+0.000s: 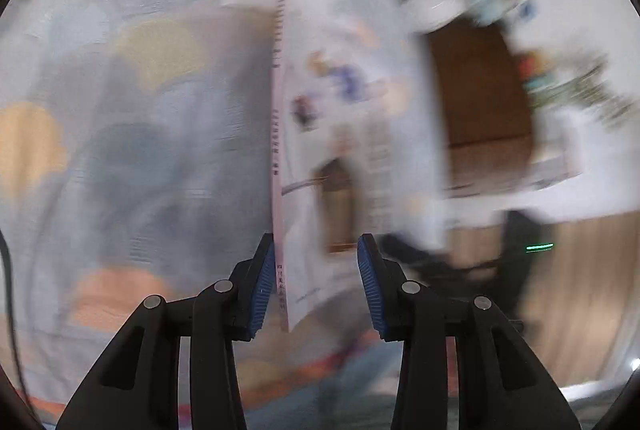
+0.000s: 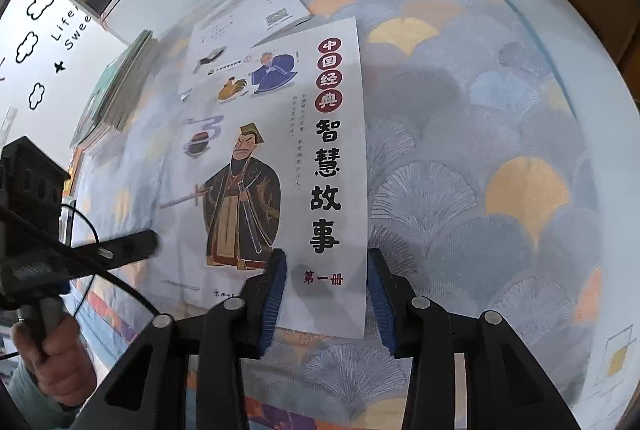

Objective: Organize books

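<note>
**Storybook between my right fingers, another book at my left**

My right gripper [image 2: 326,290] is hovering with its jaws spread wide over the bottom edge of the storybook [image 2: 276,166], which is lying flat on the fan-patterned tablecloth [image 2: 480,158]. My left gripper [image 1: 316,282] is also gaping wide; a thin pink-spined book [image 1: 280,170] is standing on edge against its left pad [image 1: 262,290], though blur is hiding whether they touch. A book stack [image 2: 116,90] is lying farther left.

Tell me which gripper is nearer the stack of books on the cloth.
Left. The left gripper sits at the illustrated book's left edge, toward the stack of books; the right gripper straddles that book's near right corner, farther off.
</note>
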Tool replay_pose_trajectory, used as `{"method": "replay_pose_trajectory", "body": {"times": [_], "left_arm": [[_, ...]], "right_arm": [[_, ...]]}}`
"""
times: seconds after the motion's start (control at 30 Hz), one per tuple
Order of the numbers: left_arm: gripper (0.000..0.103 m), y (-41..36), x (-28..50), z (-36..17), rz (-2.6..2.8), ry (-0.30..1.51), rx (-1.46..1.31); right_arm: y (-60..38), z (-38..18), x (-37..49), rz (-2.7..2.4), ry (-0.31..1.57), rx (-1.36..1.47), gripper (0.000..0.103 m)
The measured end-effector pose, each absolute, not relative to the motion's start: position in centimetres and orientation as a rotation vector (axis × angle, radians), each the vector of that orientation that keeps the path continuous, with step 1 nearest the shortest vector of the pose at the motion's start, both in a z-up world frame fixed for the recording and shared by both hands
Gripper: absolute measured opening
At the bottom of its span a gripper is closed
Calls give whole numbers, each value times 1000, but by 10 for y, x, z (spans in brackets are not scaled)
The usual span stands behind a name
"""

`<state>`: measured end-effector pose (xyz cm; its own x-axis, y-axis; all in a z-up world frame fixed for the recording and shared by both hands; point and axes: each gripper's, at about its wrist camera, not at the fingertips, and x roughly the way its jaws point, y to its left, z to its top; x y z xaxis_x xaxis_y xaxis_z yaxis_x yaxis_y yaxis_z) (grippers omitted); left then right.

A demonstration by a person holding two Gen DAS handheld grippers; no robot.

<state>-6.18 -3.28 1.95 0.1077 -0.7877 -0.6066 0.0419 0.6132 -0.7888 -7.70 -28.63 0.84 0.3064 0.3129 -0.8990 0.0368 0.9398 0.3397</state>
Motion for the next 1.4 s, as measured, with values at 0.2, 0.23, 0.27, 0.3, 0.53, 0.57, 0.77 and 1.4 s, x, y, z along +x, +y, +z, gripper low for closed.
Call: {"method": "replay_pose_trajectory", "body": {"times": [0.2,0.23,0.27,0.3,0.53,0.57,0.77,1.4], "left_arm": [[35,-42,-55,29,-707,1295,-784],[31,-51,-52,23,-637,1314,-697],[23,-56,-52,21,-602,1324,-645],[16,-65,-52,17,-577,1332,-579],[14,-89,-49,12,-640,1353,-677],[14,-89,-47,13,-658,1355,-721],[14,-84,-37,19,-722,1360,-912],[13,-69,-50,47,-633,1333,-670]], "right_arm": [[-319,-2,-80,256,1247,593,40],[-322,-4,-80,260,1245,626,40],[-326,-6,-79,265,1243,662,40],[-328,-7,-80,268,1240,688,40],[-328,-3,-90,268,1237,686,40],[-330,-3,-90,274,1246,701,40],[-368,-11,-102,293,1228,930,48],[-291,33,-68,361,1189,592,35]]}}
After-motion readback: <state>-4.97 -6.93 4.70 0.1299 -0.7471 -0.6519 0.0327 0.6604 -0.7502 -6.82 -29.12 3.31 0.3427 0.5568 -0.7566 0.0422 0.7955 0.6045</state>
